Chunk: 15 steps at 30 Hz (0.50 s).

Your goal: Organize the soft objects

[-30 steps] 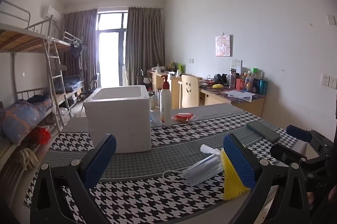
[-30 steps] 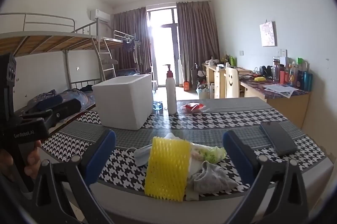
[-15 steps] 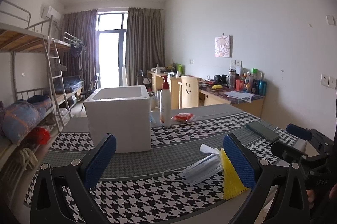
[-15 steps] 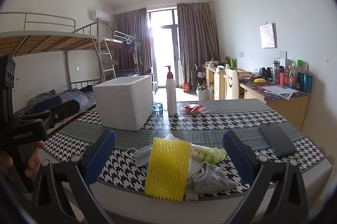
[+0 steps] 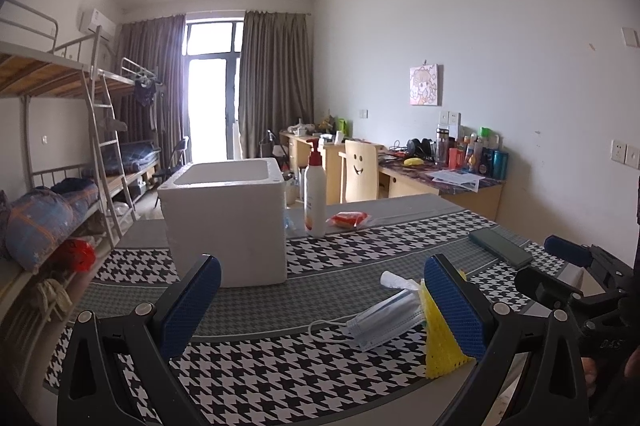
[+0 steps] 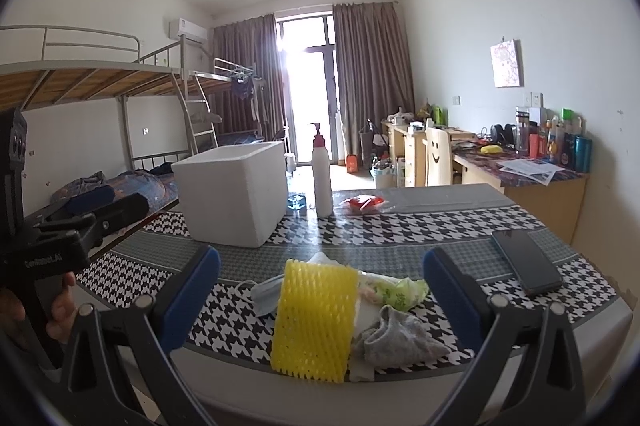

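A small pile of soft items lies at the table's near edge: a yellow foam net sleeve [image 6: 314,318], a grey sock [image 6: 400,340], a crumpled green-printed wrapper [image 6: 394,292] and a blue face mask [image 5: 386,320]. My right gripper [image 6: 320,300] hovers open in front of the pile, holding nothing. My left gripper [image 5: 320,306] is open over the checked cloth, left of the mask and the yellow foam net sleeve [image 5: 440,342]. A white foam box [image 5: 228,222] stands open-topped farther back, also seen as the white foam box [image 6: 234,191] in the right wrist view.
A pump bottle [image 5: 315,203] and a red packet [image 5: 348,219] stand beyond the box. A dark phone [image 6: 526,266] lies at the right on the houndstooth tablecloth [image 5: 260,370]. A hand [image 6: 60,310] holds the left gripper's handle. Bunk beds and desks line the room.
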Tool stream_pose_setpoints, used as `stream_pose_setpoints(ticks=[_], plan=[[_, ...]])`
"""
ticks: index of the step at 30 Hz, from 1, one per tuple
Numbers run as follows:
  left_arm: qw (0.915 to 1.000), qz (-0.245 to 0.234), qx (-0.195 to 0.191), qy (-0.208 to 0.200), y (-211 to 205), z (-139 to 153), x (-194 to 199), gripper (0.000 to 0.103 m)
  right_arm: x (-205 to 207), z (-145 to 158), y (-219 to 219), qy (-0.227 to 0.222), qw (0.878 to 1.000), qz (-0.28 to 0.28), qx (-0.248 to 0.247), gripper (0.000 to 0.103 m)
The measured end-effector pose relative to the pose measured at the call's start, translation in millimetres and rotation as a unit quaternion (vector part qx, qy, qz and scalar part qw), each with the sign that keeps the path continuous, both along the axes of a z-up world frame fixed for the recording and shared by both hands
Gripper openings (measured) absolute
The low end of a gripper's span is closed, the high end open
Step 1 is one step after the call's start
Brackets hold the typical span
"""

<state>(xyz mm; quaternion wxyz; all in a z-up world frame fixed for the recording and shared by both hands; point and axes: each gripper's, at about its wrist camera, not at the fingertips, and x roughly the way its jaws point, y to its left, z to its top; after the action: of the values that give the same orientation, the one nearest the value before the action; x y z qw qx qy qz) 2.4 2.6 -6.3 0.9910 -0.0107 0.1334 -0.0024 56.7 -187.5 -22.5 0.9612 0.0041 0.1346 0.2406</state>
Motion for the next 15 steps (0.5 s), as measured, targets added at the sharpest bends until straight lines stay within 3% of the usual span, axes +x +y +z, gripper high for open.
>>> stream_pose_setpoints(ticks=[15], plan=[[0.9998, -0.009, -0.001, 0.017, 2.9, -2.1, 6.8, 0.102, 6.1, -2.5, -3.8, 0.009, 1.000, -0.004, 0.004, 0.103]])
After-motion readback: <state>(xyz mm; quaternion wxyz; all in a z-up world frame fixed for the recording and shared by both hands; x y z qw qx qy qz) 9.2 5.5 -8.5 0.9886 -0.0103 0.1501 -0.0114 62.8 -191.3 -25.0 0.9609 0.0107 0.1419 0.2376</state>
